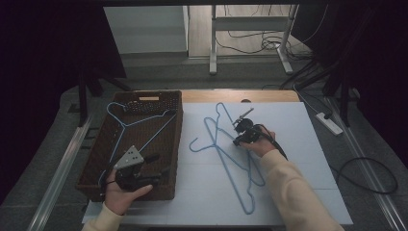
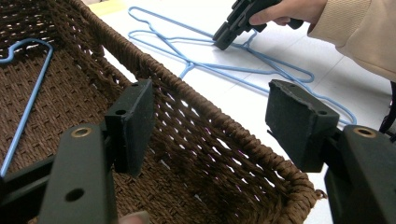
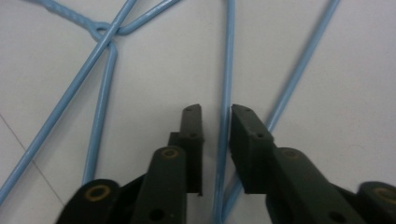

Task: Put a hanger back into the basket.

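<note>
A brown wicker basket (image 1: 178, 139) stands on the left of the table with one blue wire hanger (image 1: 139, 123) lying in it. Two more blue hangers (image 1: 226, 160) lie crossed on the white table top (image 1: 298, 159). My left gripper (image 1: 158, 166) hovers open over the basket's near right corner; its jaws stand wide apart above the rim (image 2: 233, 135). My right gripper (image 1: 238, 139) is down on the crossed hangers. Its jaws stand narrowly apart on either side of one hanger wire (image 3: 227, 60), which touches the right jaw while a gap shows on the left.
A power strip (image 1: 329, 123) and loose cables (image 1: 370, 173) lie on the floor to the right. White frame legs (image 1: 213, 43) stand beyond the table's far edge. The white top has bare room to the right of the hangers.
</note>
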A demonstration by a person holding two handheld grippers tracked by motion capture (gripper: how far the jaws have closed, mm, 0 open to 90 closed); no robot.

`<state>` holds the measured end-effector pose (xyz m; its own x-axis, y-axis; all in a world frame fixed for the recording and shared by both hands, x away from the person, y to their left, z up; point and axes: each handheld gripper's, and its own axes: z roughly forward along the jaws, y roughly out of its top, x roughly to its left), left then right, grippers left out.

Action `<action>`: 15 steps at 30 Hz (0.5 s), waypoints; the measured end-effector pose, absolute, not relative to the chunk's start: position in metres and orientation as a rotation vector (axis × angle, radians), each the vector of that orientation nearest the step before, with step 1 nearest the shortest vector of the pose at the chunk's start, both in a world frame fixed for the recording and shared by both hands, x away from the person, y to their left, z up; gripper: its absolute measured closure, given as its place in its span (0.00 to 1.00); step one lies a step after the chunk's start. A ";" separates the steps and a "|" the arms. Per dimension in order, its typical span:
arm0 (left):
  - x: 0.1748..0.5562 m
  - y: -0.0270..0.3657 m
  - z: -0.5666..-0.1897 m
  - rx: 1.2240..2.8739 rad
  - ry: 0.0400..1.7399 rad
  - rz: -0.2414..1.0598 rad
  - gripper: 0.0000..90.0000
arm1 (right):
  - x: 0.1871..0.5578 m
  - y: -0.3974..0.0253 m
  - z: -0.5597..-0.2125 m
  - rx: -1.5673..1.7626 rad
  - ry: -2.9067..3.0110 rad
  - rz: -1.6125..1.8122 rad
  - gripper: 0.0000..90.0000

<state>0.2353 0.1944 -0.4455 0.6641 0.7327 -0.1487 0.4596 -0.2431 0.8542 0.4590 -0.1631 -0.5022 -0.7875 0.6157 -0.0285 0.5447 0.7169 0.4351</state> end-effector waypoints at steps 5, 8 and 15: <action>0.235 0.195 -0.445 1.891 0.937 0.348 0.37 | 0.461 -0.162 -0.501 0.997 2.751 0.594 0.97; 0.235 0.195 -0.445 1.891 0.936 0.348 0.37 | 0.461 -0.163 -0.500 1.043 2.736 0.570 0.97; 0.234 0.193 -0.444 1.890 0.933 0.350 0.37 | 0.459 -0.175 -0.485 1.196 2.680 0.610 0.97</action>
